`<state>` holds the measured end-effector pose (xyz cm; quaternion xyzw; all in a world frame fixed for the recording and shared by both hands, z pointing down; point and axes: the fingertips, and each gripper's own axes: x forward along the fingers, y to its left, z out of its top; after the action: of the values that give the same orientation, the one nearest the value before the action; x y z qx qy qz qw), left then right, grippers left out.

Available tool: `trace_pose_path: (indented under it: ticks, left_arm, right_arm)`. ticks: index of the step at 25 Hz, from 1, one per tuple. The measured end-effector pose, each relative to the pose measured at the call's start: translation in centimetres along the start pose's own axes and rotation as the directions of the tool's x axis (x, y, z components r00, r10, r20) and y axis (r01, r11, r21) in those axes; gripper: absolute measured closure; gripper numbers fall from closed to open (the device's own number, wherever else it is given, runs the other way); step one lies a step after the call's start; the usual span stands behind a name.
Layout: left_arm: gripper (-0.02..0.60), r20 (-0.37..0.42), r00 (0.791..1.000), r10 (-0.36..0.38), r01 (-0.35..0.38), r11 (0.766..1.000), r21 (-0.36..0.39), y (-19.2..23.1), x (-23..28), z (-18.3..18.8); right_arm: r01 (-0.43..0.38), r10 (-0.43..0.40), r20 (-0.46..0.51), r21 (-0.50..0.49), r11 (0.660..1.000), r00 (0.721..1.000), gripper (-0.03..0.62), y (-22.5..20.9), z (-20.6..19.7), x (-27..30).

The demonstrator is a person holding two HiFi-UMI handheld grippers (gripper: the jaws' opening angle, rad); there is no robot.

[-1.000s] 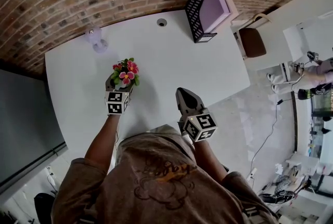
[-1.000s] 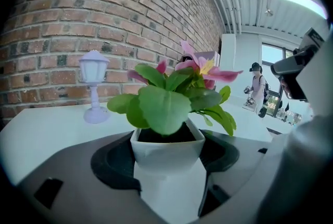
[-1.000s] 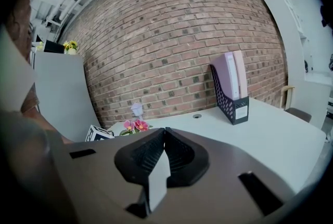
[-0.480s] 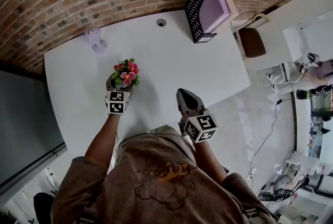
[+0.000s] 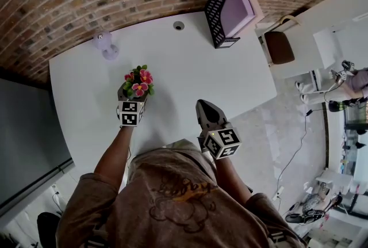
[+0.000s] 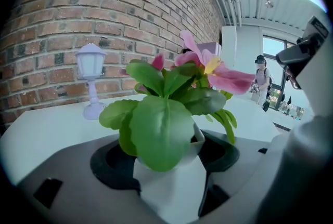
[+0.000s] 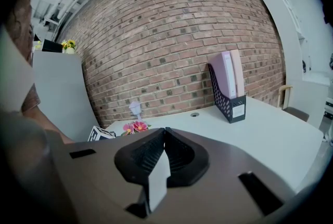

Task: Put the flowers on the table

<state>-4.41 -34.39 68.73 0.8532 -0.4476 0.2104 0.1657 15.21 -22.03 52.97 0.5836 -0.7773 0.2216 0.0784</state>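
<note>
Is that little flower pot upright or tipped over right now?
Upright: the white flower pot stands straight between the fingers of the left gripper, its flowers pointing up.

The person wears a taupe-brown, short-sleeved shirt (image 5: pixel 172 224) with a cartoon figure (image 5: pixel 175 198) printed on it in dark outline under a line of orange script. The left gripper (image 5: pixel 131 94) and right gripper (image 5: pixel 203 104) are built alike. Each has a smooth grey, wedge-shaped body, black ribbed pads (image 7: pixel 179 153) lining the jaws, and a white cube (image 5: pixel 221 142) with black square markers at the hand end.
</note>
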Motion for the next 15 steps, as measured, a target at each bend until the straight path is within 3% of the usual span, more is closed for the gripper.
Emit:
trace_pose_path:
  ticks: [15]
  left_arm:
    - [0.218,-0.023,1.000,0.018,-0.017,1.000,0.017,-0.66,-0.55,-0.24]
  right_arm:
    - [-0.013,0.013,-0.002,0.006,1.000,1.000,0.591,0.21,-0.43,-0.48]
